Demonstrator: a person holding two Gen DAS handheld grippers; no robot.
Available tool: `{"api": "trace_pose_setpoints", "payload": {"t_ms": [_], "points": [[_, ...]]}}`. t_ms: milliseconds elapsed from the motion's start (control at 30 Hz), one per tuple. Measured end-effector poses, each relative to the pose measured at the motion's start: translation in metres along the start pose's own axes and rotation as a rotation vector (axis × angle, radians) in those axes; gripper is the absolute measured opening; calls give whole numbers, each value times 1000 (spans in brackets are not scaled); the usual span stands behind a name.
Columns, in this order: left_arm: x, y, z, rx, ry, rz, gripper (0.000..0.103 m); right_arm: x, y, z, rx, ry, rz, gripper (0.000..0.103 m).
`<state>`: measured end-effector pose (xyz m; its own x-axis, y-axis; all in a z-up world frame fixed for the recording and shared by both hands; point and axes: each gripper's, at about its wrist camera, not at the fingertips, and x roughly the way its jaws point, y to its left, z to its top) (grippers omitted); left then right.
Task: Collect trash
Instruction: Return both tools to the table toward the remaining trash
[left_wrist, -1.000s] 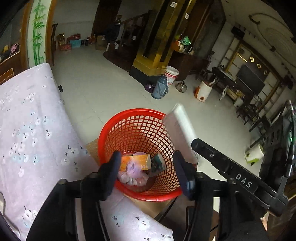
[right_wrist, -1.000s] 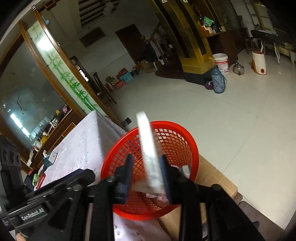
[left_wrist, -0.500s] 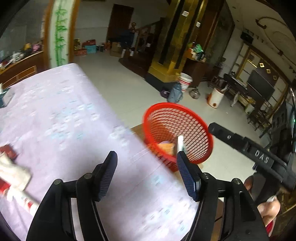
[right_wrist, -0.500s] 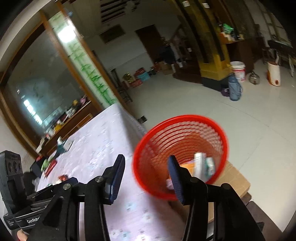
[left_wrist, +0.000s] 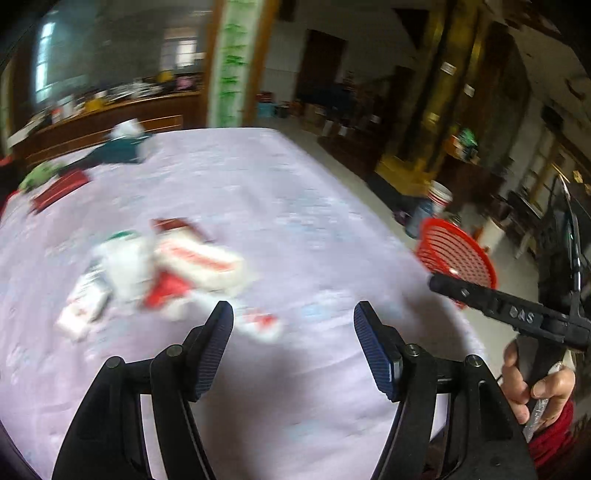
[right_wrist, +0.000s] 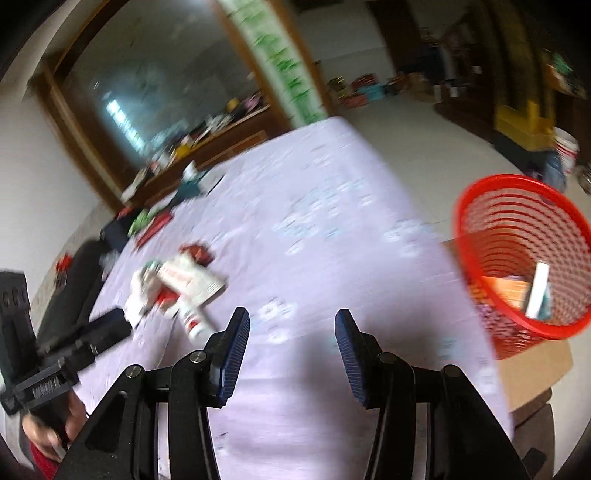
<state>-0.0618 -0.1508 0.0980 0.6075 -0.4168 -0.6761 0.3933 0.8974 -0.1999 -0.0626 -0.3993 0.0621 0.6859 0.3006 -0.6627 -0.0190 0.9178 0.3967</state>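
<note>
Left wrist: left hand-held gripper (left_wrist: 291, 317) agape, empty | right hand-held gripper (right_wrist: 291, 326) likewise | trash (left_wrist: 162, 273), crumpled white-red wrappers and flat cartons, heaped mid-surface (left_wrist: 295, 206) on lilac floral cloth | mesh red basket (right_wrist: 517, 254) off right edge | advice: descend slowly, pinch one soft wrapper squarely.

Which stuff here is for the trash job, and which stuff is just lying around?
For the job:
- red basket, already holding some trash
- pile of red-and-white wrappers on the table
- left gripper and right gripper, both open and holding nothing

Just lying around:
- dark teal thing at the table's far end, too blurred to name
- white bucket on the floor
</note>
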Motion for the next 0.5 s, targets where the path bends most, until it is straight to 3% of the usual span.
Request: {"api": "trace_pose_setpoints", "payload": {"t_ms": [100, 300, 500], "points": [[-14, 51, -5, -60, -17, 95, 70, 22, 25, -3, -46, 61, 55, 56], [-24, 128, -6, -138, -4, 233, 76, 63, 72, -7, -166, 136, 72, 63], [-13, 162, -3, -145, 29, 246, 78, 106, 108, -7, -308, 185, 33, 64]]}}
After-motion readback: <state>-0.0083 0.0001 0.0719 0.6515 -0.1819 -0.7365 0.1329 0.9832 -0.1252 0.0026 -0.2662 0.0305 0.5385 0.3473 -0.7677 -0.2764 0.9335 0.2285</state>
